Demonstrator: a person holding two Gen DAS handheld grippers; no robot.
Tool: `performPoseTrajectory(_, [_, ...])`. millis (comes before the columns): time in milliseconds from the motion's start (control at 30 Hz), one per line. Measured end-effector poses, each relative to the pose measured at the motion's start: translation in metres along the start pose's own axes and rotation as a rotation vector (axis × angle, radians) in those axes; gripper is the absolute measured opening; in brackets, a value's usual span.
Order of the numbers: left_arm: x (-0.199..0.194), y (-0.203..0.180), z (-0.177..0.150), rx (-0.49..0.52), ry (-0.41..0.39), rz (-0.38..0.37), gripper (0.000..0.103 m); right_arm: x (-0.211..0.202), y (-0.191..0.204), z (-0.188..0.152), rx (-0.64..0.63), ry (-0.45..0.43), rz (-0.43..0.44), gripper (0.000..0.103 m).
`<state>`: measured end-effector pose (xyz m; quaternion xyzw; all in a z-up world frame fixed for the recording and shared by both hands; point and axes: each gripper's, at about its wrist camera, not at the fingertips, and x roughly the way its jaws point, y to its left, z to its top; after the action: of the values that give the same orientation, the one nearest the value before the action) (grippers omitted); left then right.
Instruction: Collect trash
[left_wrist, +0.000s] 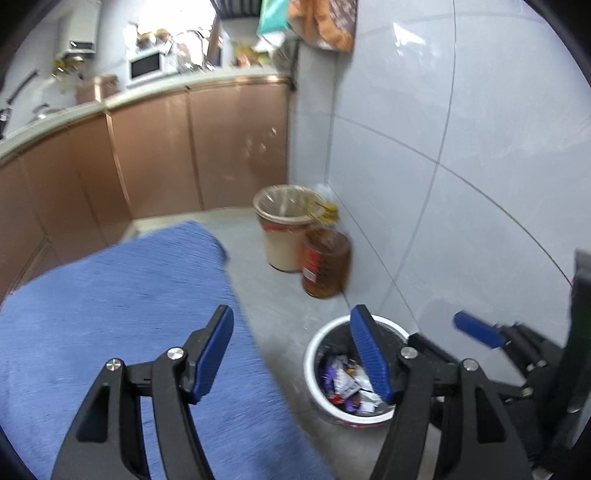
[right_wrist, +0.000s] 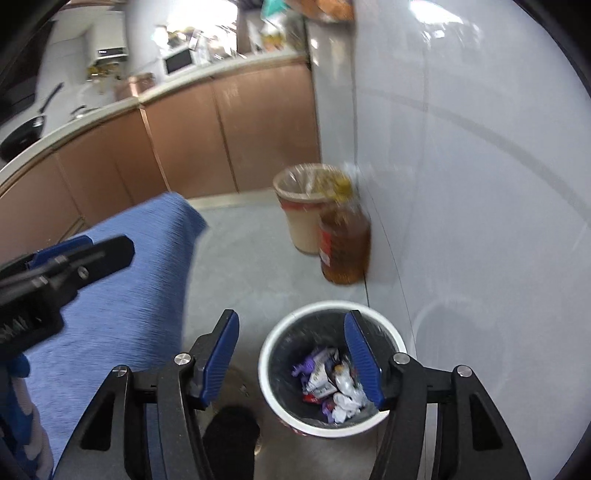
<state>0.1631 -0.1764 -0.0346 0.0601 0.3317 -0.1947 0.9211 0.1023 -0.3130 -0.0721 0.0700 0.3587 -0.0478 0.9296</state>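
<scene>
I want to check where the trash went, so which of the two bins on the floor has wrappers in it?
The white bin with the dark liner, nearest the claws; the beige bin by the cabinets shows none.

The grey floor (right_wrist: 258, 258) carried a white bin (right_wrist: 334, 430) of wrappers. Beyond the bin, by the wall, stood an amber bottle (right_wrist: 345, 245) touching a beige bin (right_wrist: 301, 225). Left of it hung a blue cloth (right_wrist: 122, 317).

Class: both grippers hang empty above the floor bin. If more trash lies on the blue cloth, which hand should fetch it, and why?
Probably the left. The left gripper, jaws open, sits over the blue cloth; the right gripper is nearer the white bin.
</scene>
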Motion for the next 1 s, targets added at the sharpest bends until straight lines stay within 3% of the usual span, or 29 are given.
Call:
performPoseTrajectory(333, [-0.086,0.059,-0.017,-0.067,-0.118,0.145,0.067,-0.079,0.069,0.018,-0.149,-0.170,0.046,0.070])
performPoseTrajectory(633, [-0.148,0.100,-0.036,-0.136,-0.202,0.253,0.069,-0.113,0.110,0.018,-0.241,-0.274,0.048,0.079])
performPoseTrajectory(800, [-0.175,0.111,-0.047,-0.152,-0.243,0.321,0.077,-0.126,0.118,0.017,-0.257,-0.313,0.043,0.085])
performPoseTrajectory(1000, [-0.189,0.118,-0.051,-0.172,-0.260,0.353,0.079,-0.145,0.122,0.015,-0.265,-0.360,0.038,0.092])
